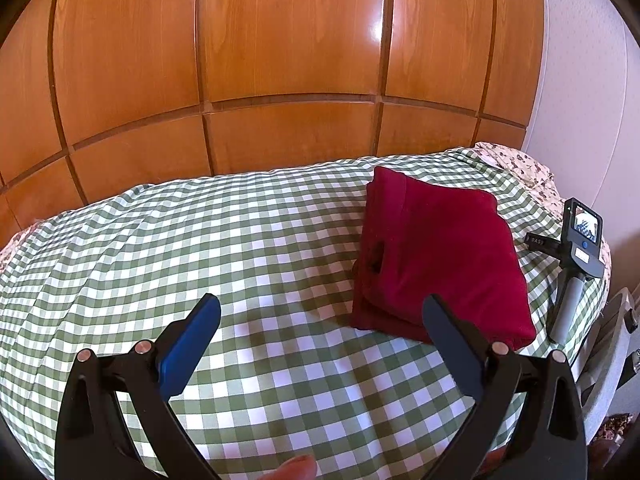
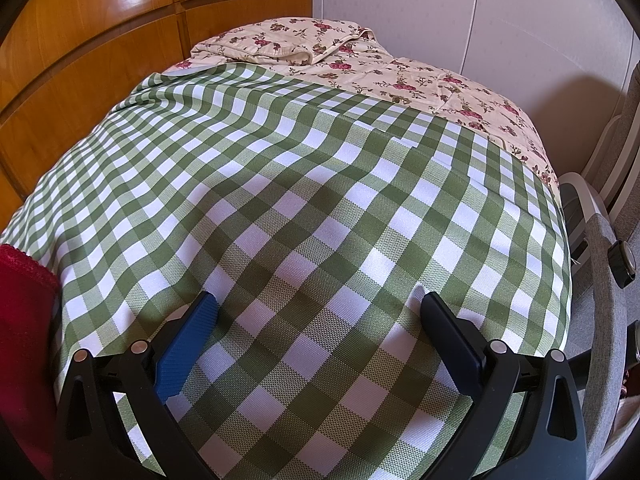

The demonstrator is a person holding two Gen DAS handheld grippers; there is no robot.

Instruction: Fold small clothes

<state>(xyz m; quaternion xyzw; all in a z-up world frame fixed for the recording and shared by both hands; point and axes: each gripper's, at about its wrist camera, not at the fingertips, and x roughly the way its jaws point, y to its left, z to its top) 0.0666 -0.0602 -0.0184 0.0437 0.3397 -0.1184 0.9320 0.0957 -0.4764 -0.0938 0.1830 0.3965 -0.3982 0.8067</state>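
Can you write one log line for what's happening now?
red cloth: folded, on checked cover | left gripper: open | right gripper: open, empty

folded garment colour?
Dark red garment, clearest in the left wrist view.

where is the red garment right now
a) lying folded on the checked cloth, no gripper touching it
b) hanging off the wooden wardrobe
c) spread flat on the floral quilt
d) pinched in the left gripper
a: the red garment lies folded on the green checked cloth, while the left gripper and right gripper are both open and hold nothing.
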